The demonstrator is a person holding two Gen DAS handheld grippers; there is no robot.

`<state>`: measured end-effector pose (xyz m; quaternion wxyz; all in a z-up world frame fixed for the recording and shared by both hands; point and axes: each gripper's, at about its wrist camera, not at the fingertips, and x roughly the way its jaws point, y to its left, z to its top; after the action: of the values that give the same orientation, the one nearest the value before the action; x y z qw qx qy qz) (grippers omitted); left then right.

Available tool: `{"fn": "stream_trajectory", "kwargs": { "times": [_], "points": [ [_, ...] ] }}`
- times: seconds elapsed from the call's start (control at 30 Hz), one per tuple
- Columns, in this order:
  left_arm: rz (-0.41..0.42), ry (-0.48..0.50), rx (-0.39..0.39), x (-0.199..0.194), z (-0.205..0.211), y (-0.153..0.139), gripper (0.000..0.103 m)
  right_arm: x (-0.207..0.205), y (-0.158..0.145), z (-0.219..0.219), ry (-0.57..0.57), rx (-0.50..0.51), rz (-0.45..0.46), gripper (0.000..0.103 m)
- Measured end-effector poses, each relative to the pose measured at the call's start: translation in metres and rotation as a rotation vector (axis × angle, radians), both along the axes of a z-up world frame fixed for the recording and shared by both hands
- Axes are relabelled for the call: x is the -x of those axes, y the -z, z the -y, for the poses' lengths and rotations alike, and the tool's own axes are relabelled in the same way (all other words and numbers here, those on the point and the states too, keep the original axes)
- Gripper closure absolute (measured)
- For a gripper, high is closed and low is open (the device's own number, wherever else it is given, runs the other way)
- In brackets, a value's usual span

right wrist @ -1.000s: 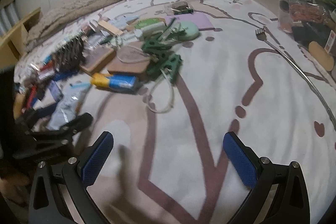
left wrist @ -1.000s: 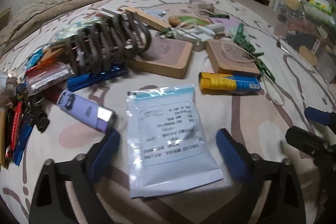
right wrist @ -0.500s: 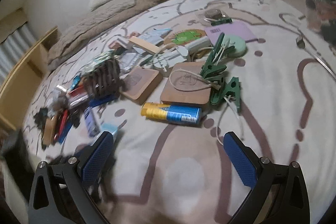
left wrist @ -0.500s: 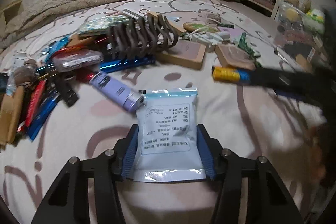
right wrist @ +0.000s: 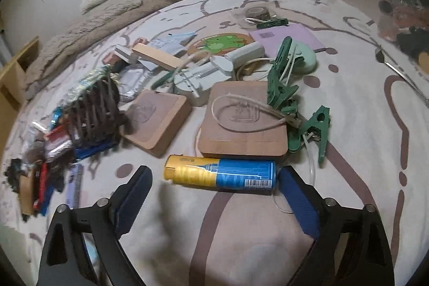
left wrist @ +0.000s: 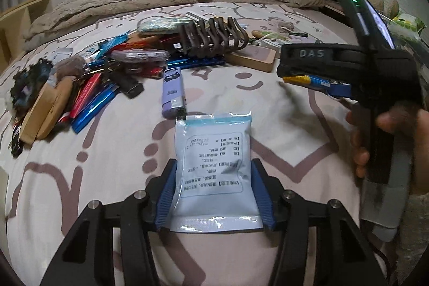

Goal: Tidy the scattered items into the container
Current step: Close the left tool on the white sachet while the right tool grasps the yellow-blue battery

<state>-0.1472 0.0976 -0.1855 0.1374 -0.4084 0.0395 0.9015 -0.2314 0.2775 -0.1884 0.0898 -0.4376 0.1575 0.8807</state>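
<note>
Bed (left wrist: 268, 103) clutter: left gripper (left wrist: 214, 195) fingers clamp a printed pouch (left wrist: 213, 165); right gripper (right wrist: 214, 195), marked "DAS", fingers apart around a can (right wrist: 219, 174).

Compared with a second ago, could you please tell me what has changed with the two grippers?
The left gripper closed on the pale blue sachet, which it had only straddled. The right gripper moved in from bare bedspread and now brackets the yellow-and-blue can, jaws open. The can, wooden blocks and purple lighter stayed put.
</note>
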Motion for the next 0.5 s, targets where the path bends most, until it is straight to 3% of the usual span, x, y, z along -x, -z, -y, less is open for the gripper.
{"fn": "stream_trajectory", "kwargs": {
  "times": [0.1, 0.5],
  "points": [
    [-0.005, -0.011, -0.003, -0.004, 0.001, 0.0, 0.049, -0.005, -0.001, -0.003, 0.012, -0.011, -0.009, 0.021],
    [-0.014, -0.041, -0.002, -0.017, 0.006, 0.0, 0.05, -0.044, -0.001, 0.018, -0.14, -0.062, -0.021, 0.021]
  ]
}}
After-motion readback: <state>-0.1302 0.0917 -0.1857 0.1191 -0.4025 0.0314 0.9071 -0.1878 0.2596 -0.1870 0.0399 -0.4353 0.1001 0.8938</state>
